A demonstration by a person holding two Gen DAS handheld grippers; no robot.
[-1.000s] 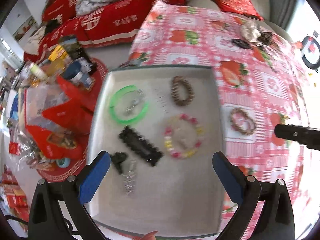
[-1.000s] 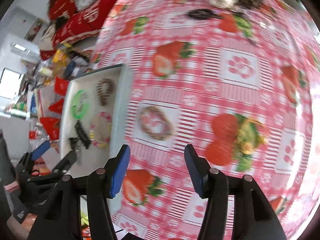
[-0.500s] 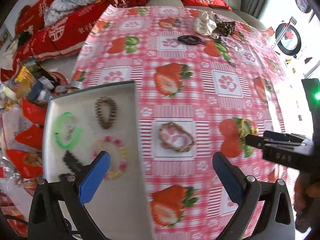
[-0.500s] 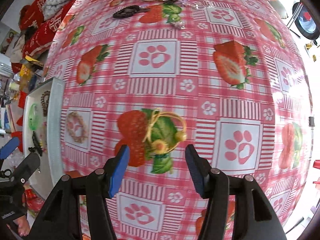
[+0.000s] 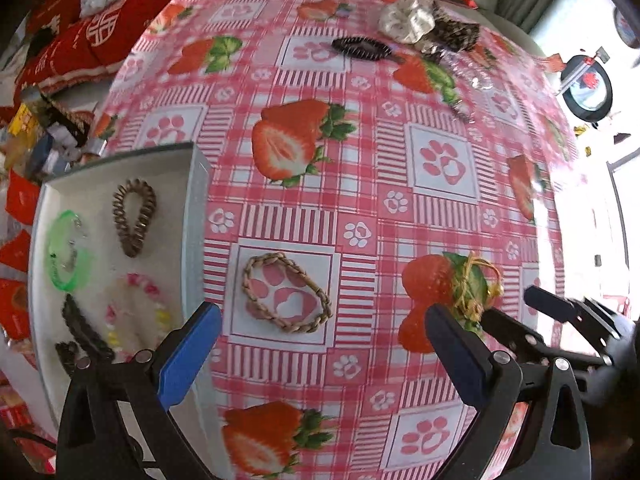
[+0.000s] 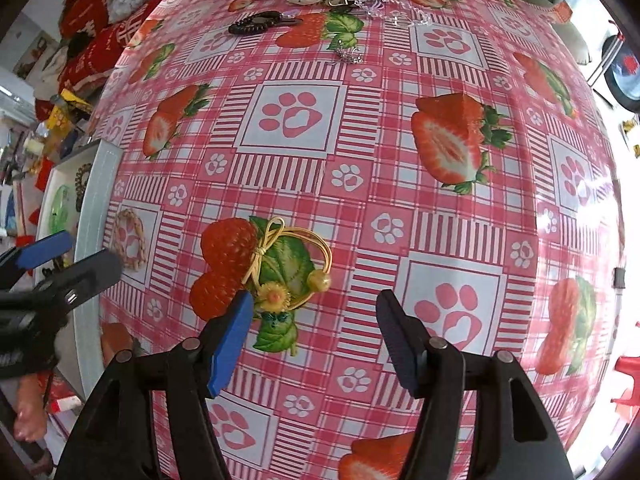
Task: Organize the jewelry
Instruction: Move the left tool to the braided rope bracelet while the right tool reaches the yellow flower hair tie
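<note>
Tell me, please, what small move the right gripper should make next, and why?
Probably lower the right gripper onto the yellow hair tie: its jaws are opening with nothing between them, and the tie lies loose on the tablecloth just ahead, outside the tray.

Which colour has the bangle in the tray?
Translucent green bangle; clearest in the left wrist view.

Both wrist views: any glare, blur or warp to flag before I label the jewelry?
Left wrist view: daylight blows out the right edge beside the right gripper; the tray contents look soft, the braided bracelet sharp. Right wrist view: heavy fisheye bulge in the tablecloth; glare at far right; the yellow hair tie crisp.
</note>
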